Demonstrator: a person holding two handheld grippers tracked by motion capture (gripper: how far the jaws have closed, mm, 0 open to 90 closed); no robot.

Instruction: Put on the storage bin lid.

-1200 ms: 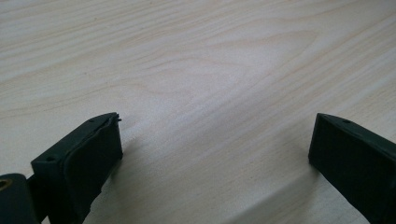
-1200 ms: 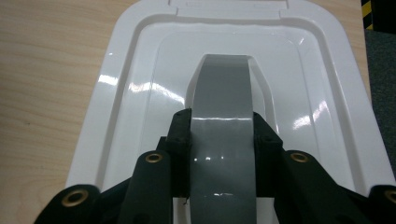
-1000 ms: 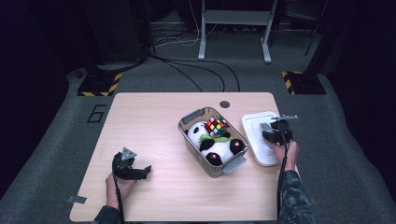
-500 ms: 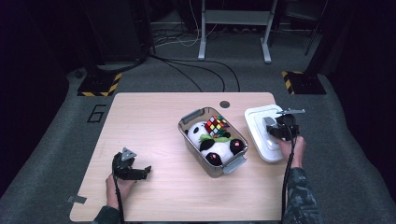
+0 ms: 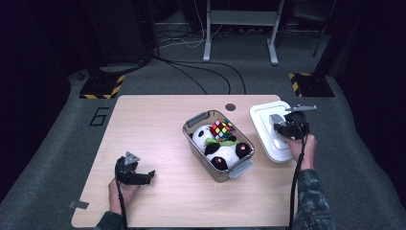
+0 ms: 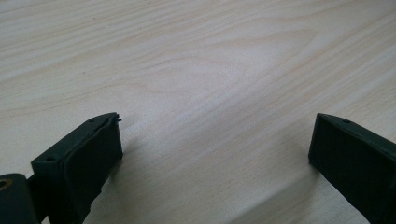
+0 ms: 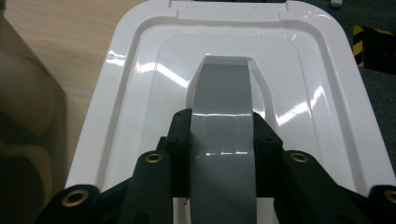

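From the high view, a wooden table [image 5: 158, 143] carries a clear bin [image 5: 218, 145] near its middle, holding a stuffed panda [image 5: 216, 146] and a colour cube [image 5: 222, 129]. Just right of the bin lies a white lid [image 5: 263, 125], overhanging the table's right edge. The right gripper [image 5: 280, 125] sits over the lid's grey handle [image 5: 275, 119], while the left gripper [image 5: 146, 176] rests at the near left corner, well apart from everything.

Along the left gripper view, the left gripper's [image 6: 215, 144] jaws stand wide apart with bare wood between them, holding nothing.

Along the right gripper view, the right gripper [image 7: 223, 135] has its jaws pressed against both sides of the grey handle [image 7: 223, 126], gripping the lid [image 7: 140, 93] by it.

The hold looks narrow and central, so a lifted lid could likely tilt or swing. It might also knock the bin standing so close, or slide off the overhanging edge.

The bin appears as a blurred brown wall at the left of the right gripper view. How deep the jaws reach under the handle cannot be made out.
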